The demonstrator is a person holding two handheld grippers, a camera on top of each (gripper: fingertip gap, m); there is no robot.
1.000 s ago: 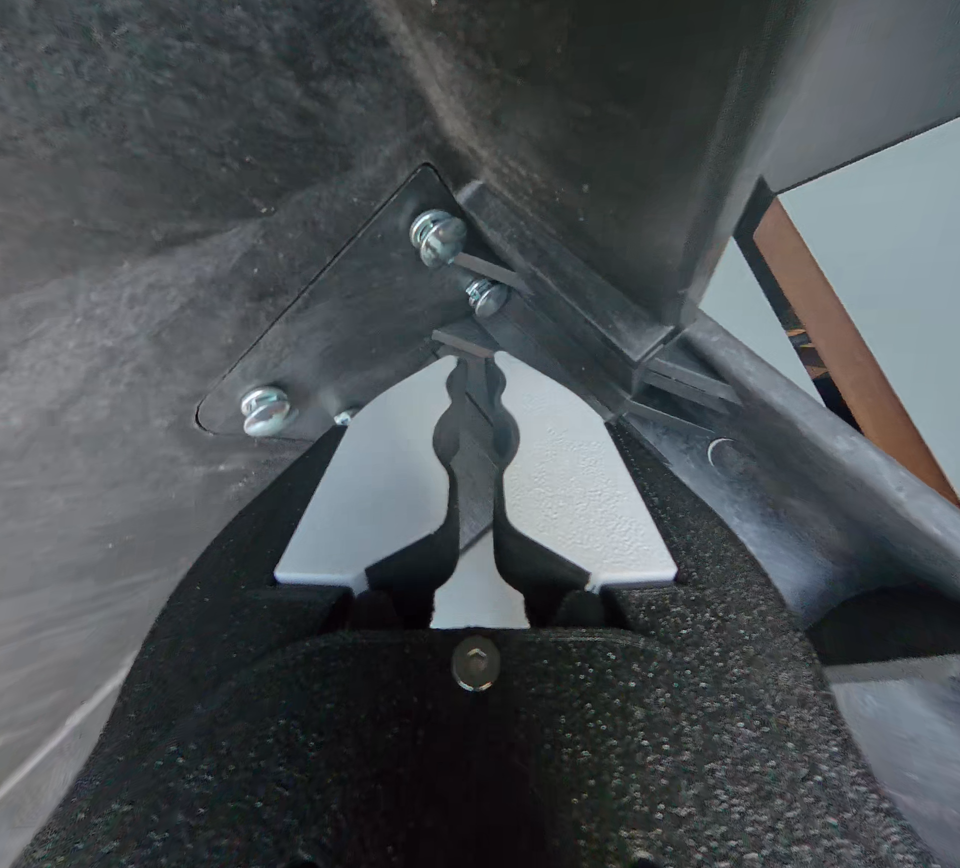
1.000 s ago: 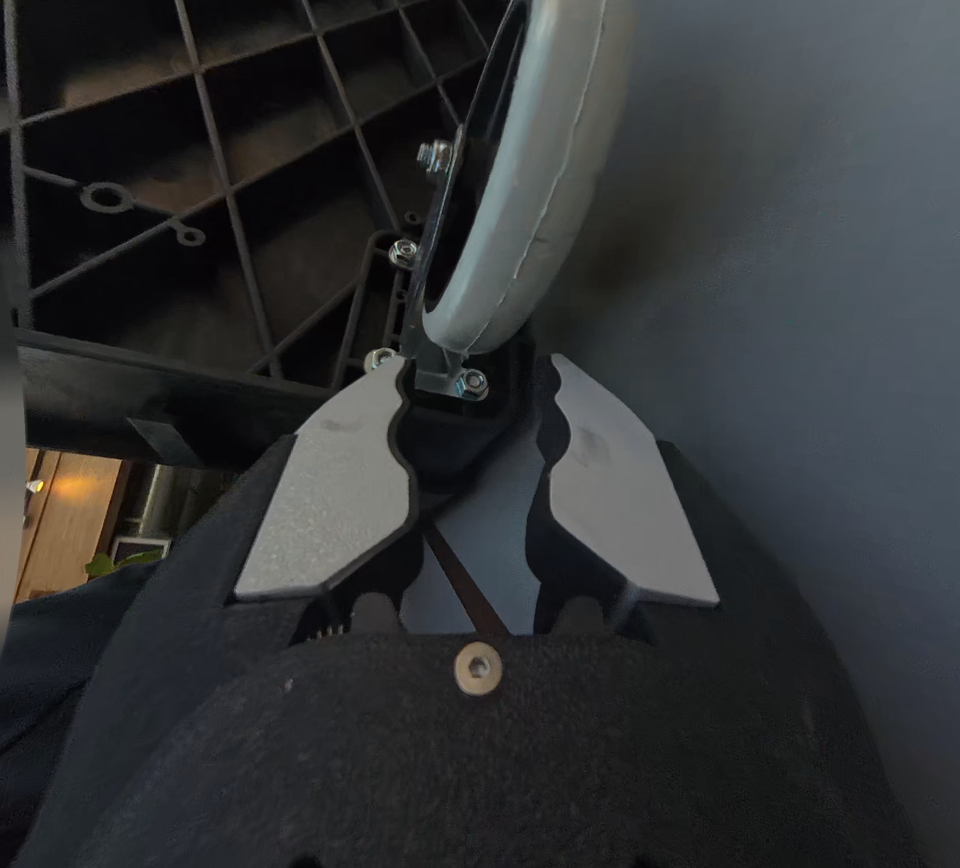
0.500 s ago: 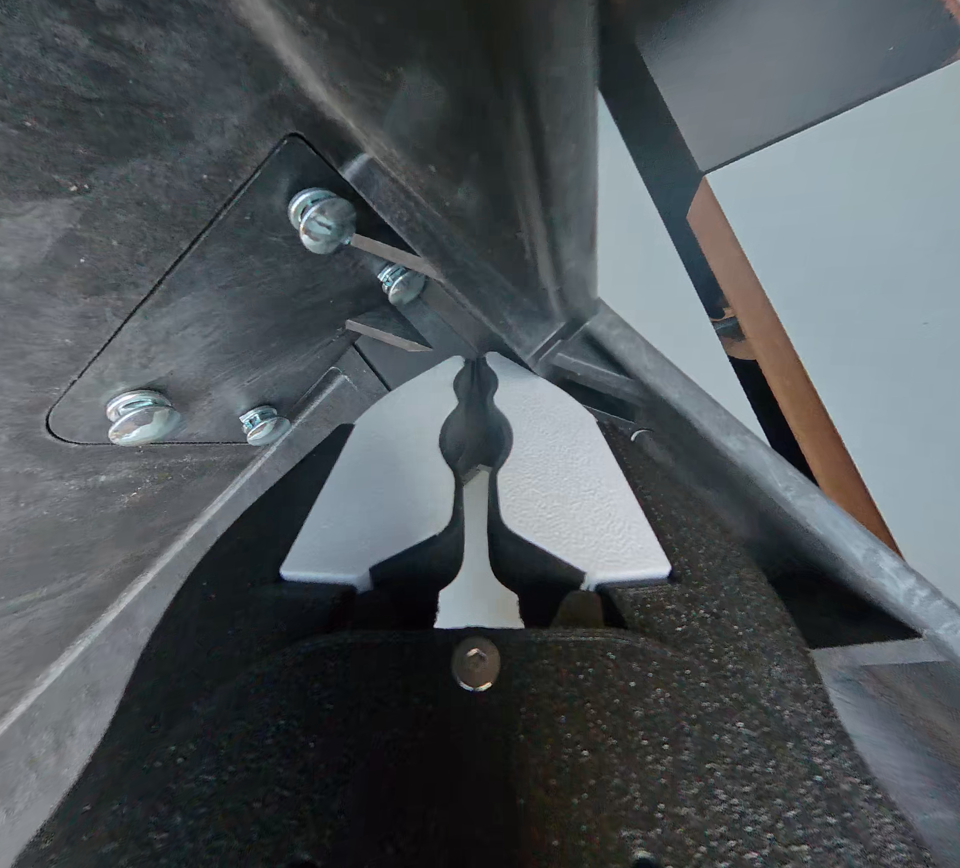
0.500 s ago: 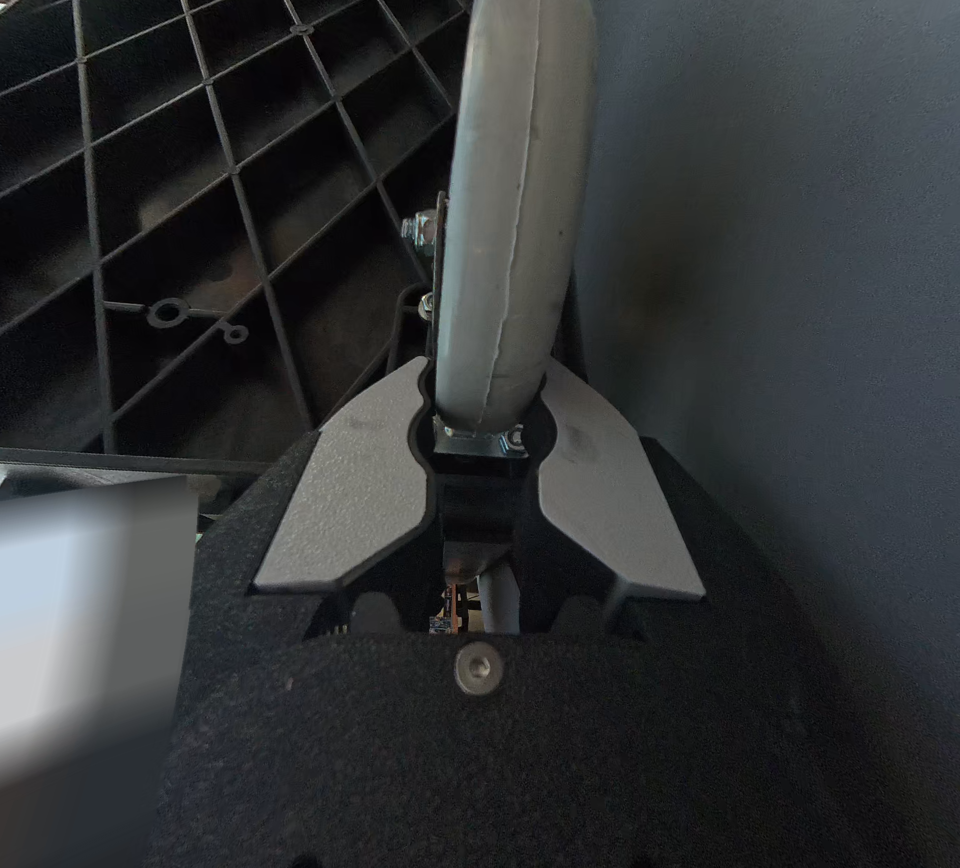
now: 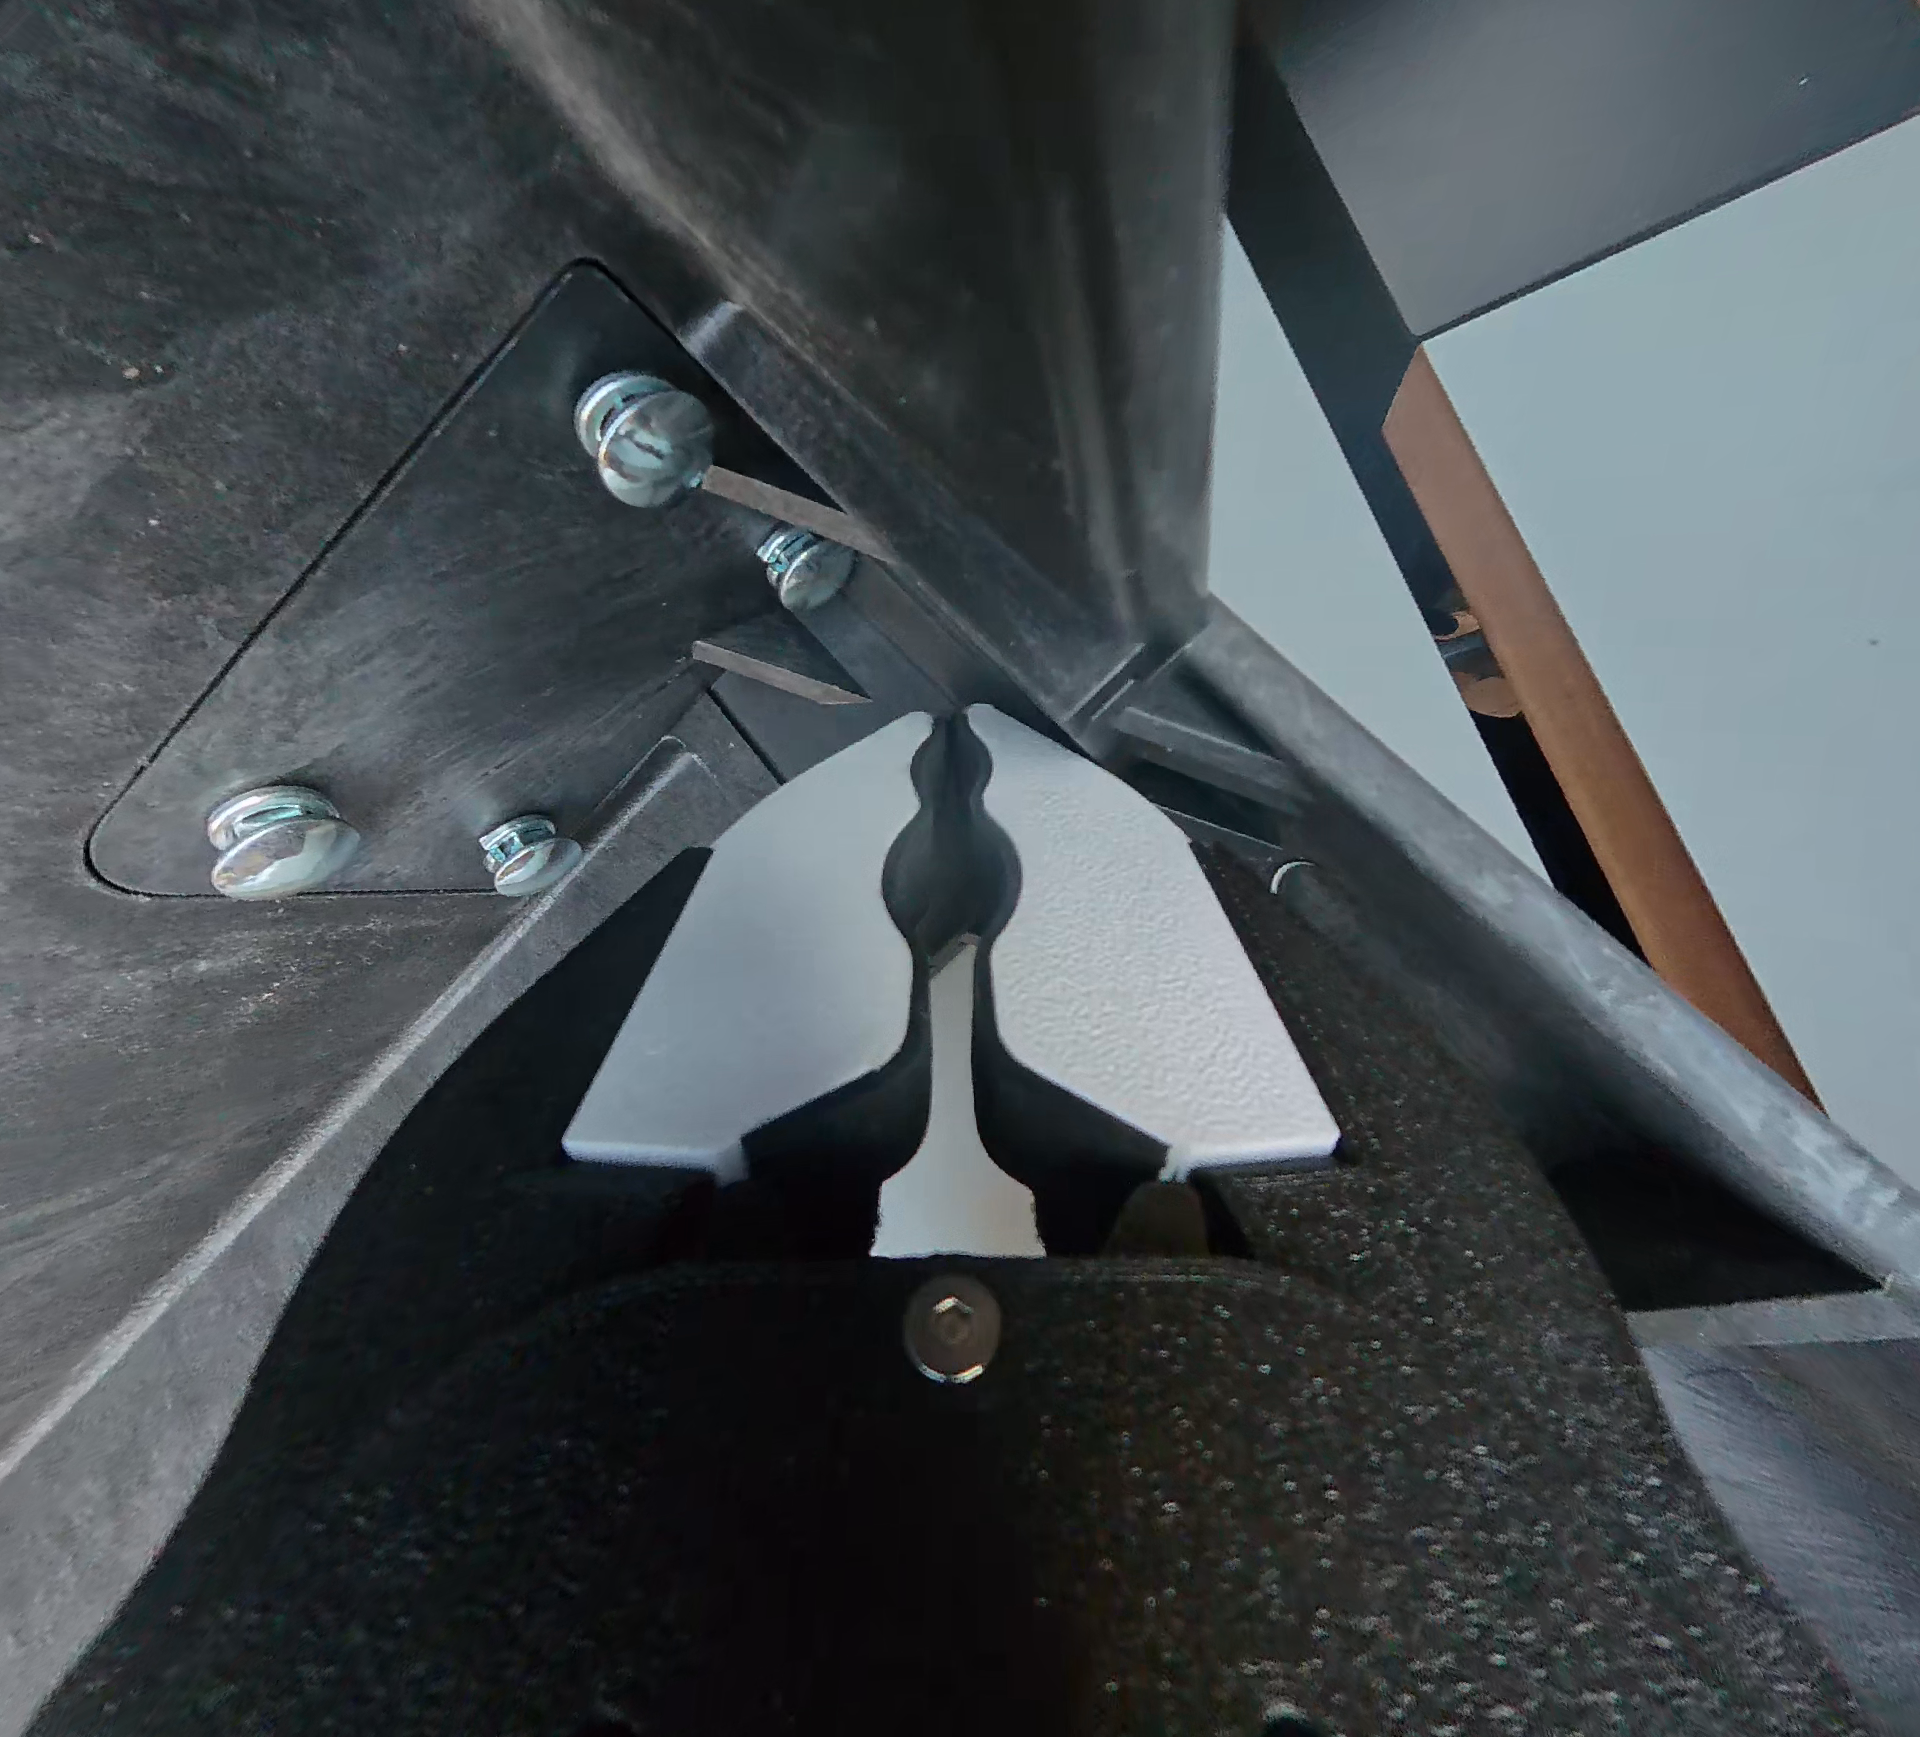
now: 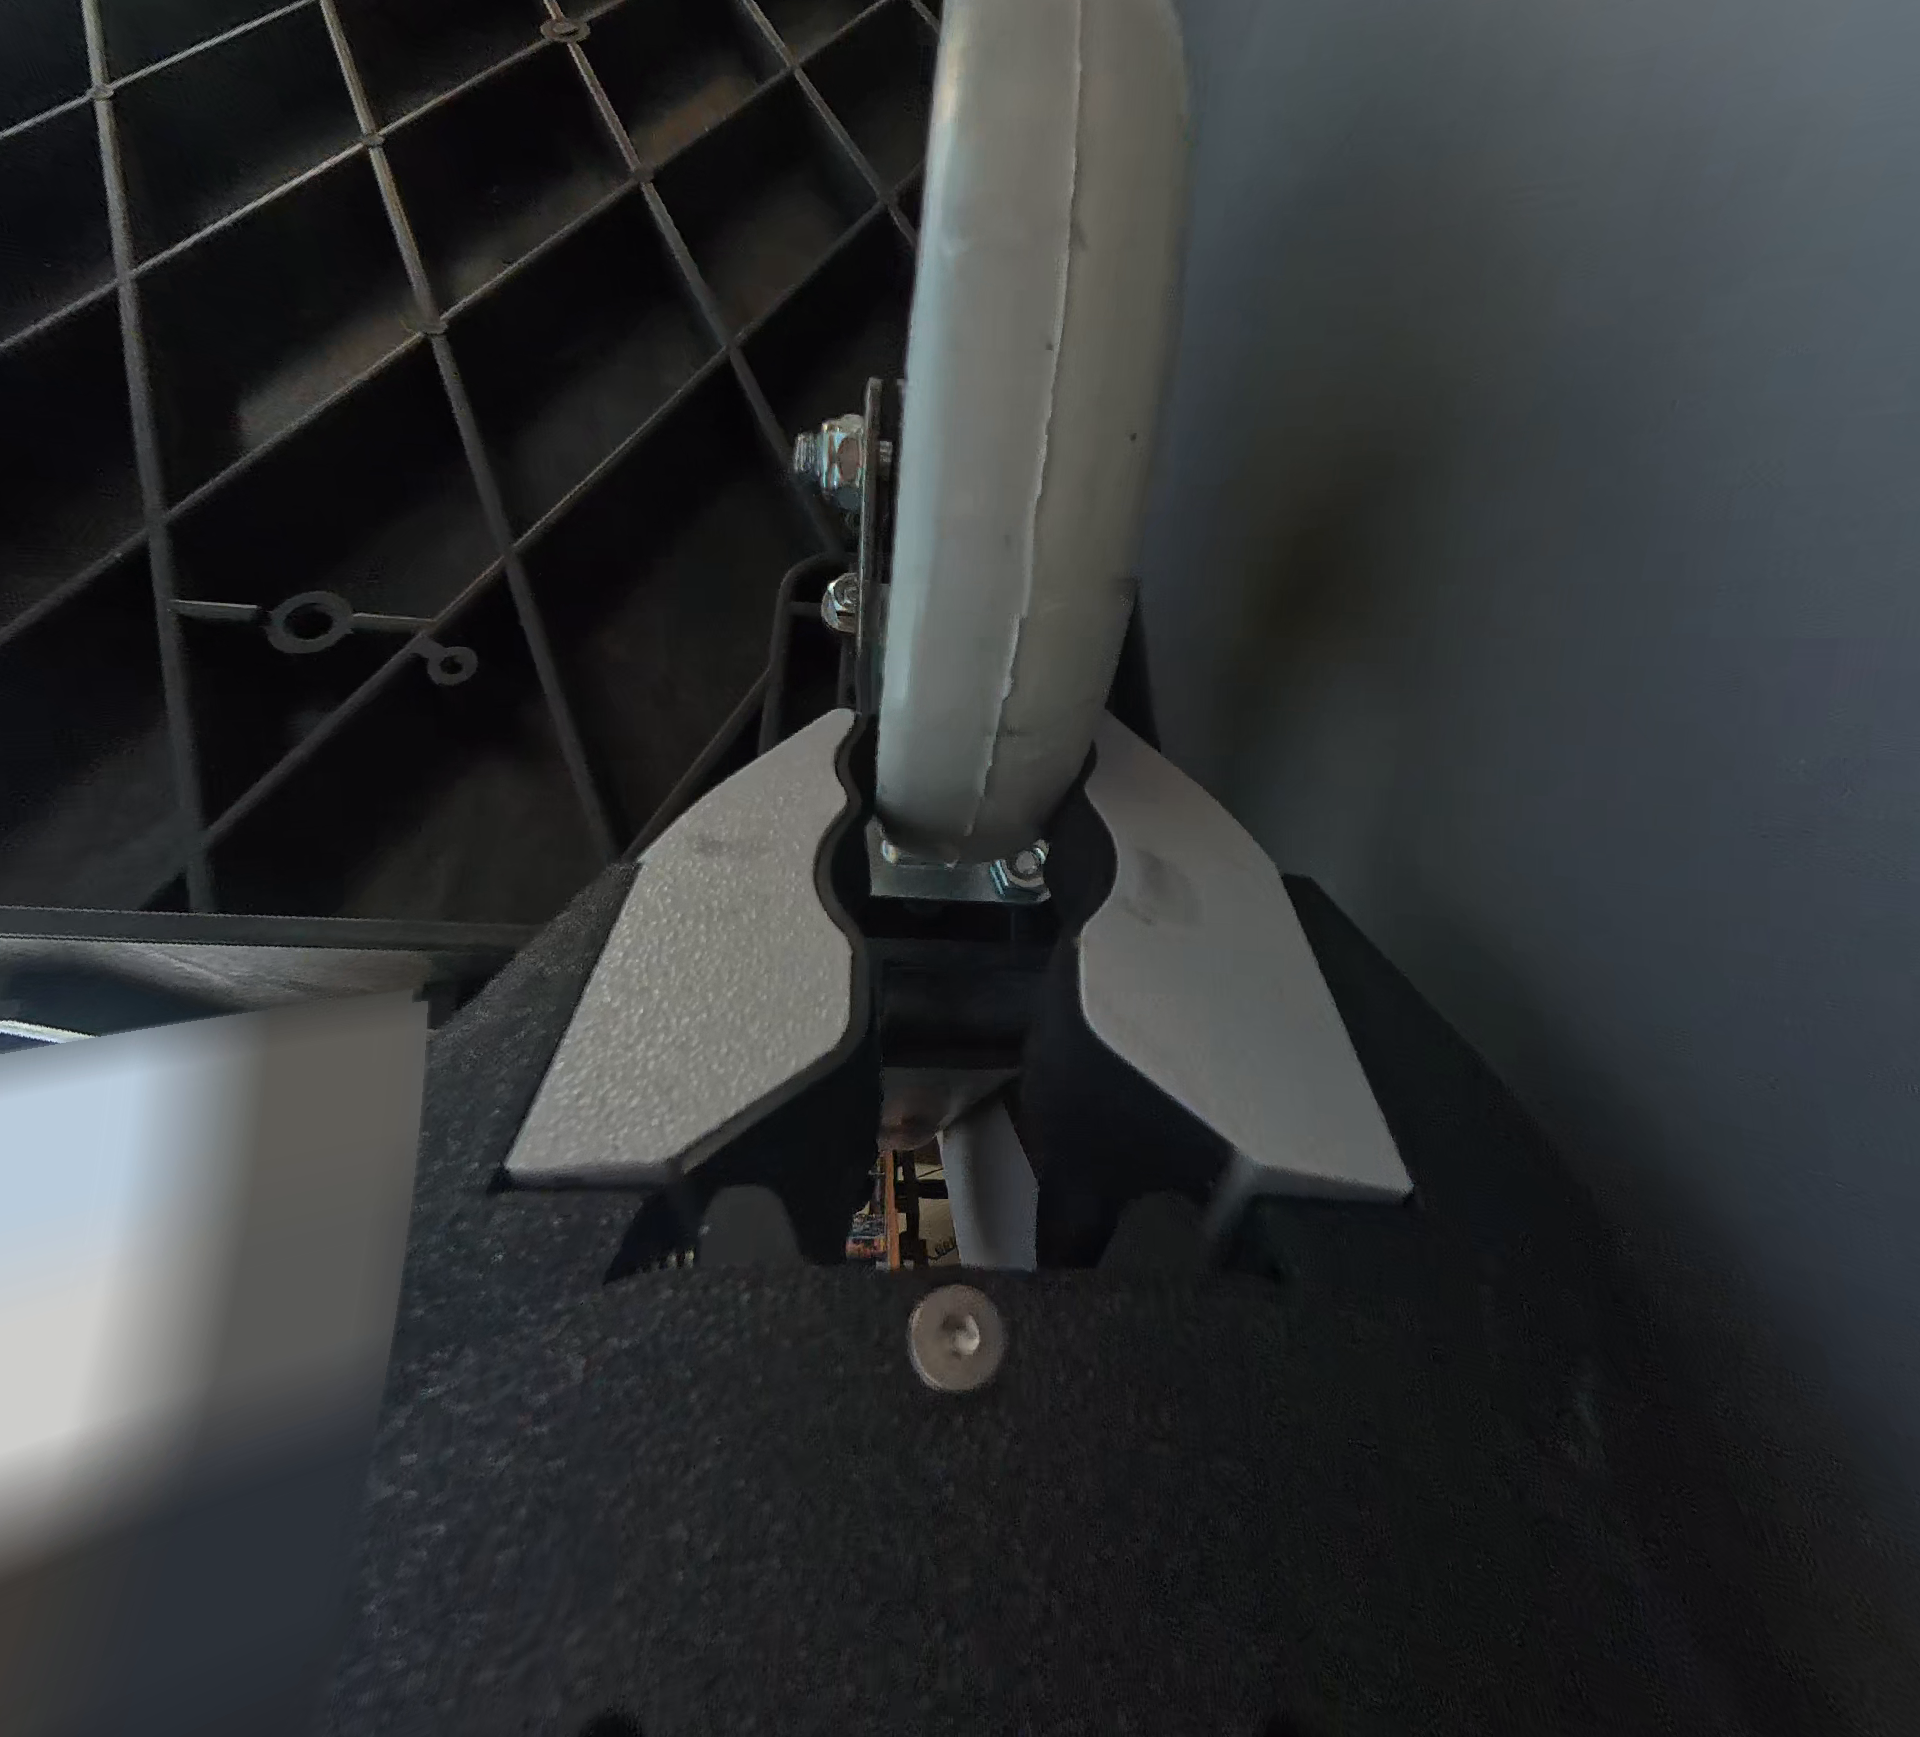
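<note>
The biggest thing here is a black moulded plastic platform (image 6: 343, 316), tipped up so its ribbed grid underside faces the right wrist view, with a dark grey wall (image 6: 1558, 440) just beside it. From the left wrist view the same sort of rough black plastic (image 5: 312, 129) fills the upper left, with a black triangular metal plate (image 5: 436, 648) fastened to it by four shiny round-headed screws (image 5: 644, 440), and a grey-black bar (image 5: 1558, 960) running down to the right. Behind stands a brown wooden strip (image 5: 1538, 700) against a pale wall (image 5: 1714, 544).

A grey rubber caster wheel (image 6: 1039, 337) in a zinc-plated metal bracket (image 6: 956, 877) stands up from the platform's corner. The right tongs (image 6: 971, 752) are partly open and closed onto that wheel's lower end, a fingertip pressing each side.

The left tongs (image 5: 956, 721) are fully closed, tips meeting on nothing, just below the plate's lower corner.
</note>
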